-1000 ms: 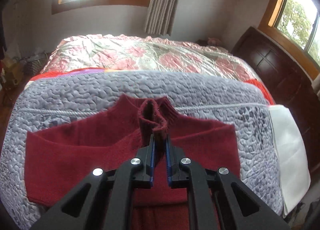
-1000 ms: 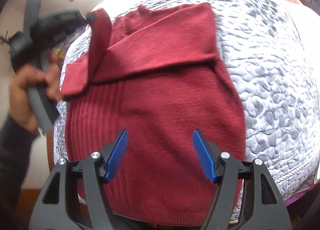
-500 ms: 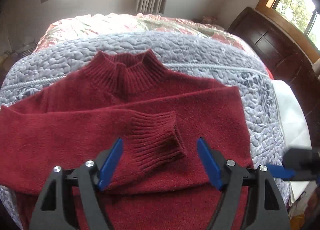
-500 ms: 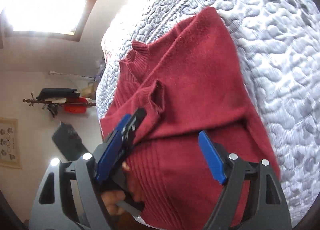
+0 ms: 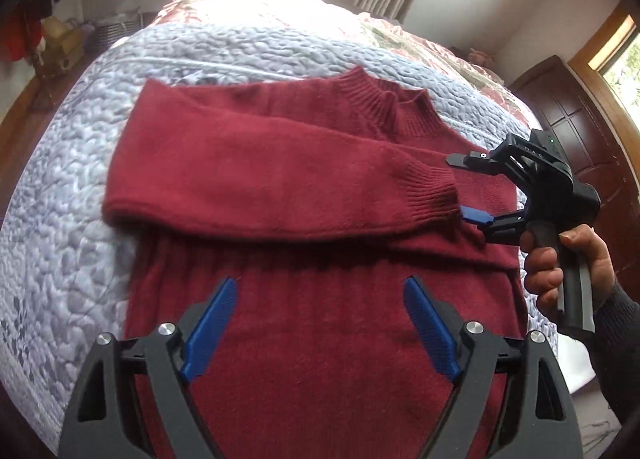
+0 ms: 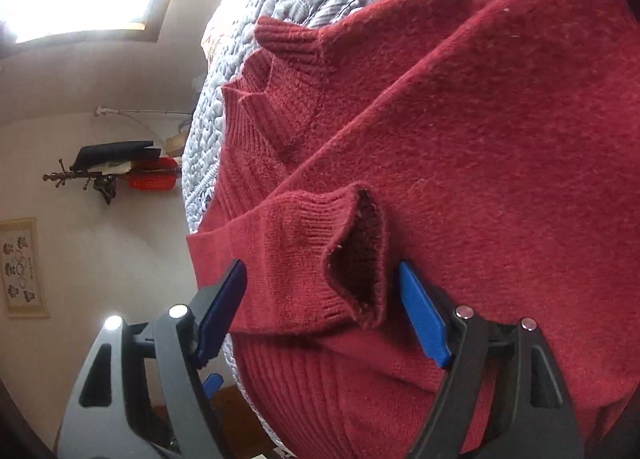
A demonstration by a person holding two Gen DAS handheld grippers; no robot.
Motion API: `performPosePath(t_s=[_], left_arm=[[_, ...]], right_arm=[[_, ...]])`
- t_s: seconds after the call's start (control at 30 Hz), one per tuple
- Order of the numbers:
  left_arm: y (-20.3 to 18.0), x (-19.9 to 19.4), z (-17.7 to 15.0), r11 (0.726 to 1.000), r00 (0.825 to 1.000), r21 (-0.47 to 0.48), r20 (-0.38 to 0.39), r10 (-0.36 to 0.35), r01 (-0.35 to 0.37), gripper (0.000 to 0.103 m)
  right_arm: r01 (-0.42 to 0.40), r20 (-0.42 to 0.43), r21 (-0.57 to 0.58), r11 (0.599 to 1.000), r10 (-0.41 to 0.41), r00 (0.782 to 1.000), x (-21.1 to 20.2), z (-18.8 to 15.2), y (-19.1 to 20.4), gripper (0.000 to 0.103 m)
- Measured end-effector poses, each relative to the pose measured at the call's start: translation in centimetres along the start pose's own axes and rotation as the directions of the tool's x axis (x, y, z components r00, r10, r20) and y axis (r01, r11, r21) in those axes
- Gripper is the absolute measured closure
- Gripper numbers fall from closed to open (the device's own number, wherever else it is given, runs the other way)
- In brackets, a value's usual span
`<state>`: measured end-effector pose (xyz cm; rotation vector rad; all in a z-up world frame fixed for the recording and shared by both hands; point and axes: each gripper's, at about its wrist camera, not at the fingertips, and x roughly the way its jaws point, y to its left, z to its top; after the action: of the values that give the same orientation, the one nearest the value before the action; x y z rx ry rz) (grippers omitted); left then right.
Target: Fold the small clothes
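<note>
Released a second ago, the left sleeve now lies folded across the sweater on the bed. Left claw hovers open; right claw, jaws apart, straddles the cuff, likely to adjust it.

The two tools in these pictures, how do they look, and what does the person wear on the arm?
Each tool, left and right, has black angular arms with triangular cut-outs, silver round rivets and blue ribbed fingers. The right tool, in the left wrist view, has a black body and a grey pistol handle. The arm wears a dark knitted sleeve.
</note>
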<state>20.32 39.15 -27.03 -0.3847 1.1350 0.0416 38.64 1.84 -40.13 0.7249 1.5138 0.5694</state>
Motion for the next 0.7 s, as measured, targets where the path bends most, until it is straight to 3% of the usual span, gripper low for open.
performPosePath(t_s=[0.03,0.1,0.13,0.17,0.2,0.47,0.7], left_arm=[[0.8,-0.2,-0.4,1.0,1.0,-0.021,-0.009,0.008,-0.009,0.018],[2.0,-0.7,-1.1,0.998,0.999,-0.061,-0.024,0.022,-0.024,0.018],[2.4,-0.9,-1.5,0.997,0.999,-0.074,-0.029,0.026,-0.028,0.018],[2.8,-1.2,-1.7,0.996,0.999,-0.08,-0.031,0.029,-0.032,0.017],[3.0,-1.5,-2.0,0.996,0.999,-0.083,-0.032,0.038,-0.041,0.017],[4.4,-2.7,-2.4,0.989,0.998,-0.134,-0.033,0.053,-0.057,0.017],[4.9,-3.0,-1.6,0.986,0.998,-0.159,-0.01,0.056,-0.057,0.017]], right_arm=[[-0.001,-0.002,-0.009,1.0,0.001,1.0,0.4,0.0,0.3,0.036],[0.019,-0.011,-0.032,0.999,-0.019,1.0,1.1,0.1,0.9,0.065],[0.031,-0.008,-0.047,0.998,-0.031,0.999,1.1,0.1,1.2,0.073],[0.039,-0.002,-0.062,0.997,-0.04,0.999,1.1,-0.1,1.6,0.09],[0.047,0.004,-0.08,0.996,-0.047,0.999,0.9,-0.1,2.0,0.096],[0.119,0.13,-0.195,0.974,-0.094,0.987,-4.7,1.1,5.1,0.097],[0.173,0.227,-0.195,0.965,-0.128,0.966,-10.5,1.8,4.2,0.097]])
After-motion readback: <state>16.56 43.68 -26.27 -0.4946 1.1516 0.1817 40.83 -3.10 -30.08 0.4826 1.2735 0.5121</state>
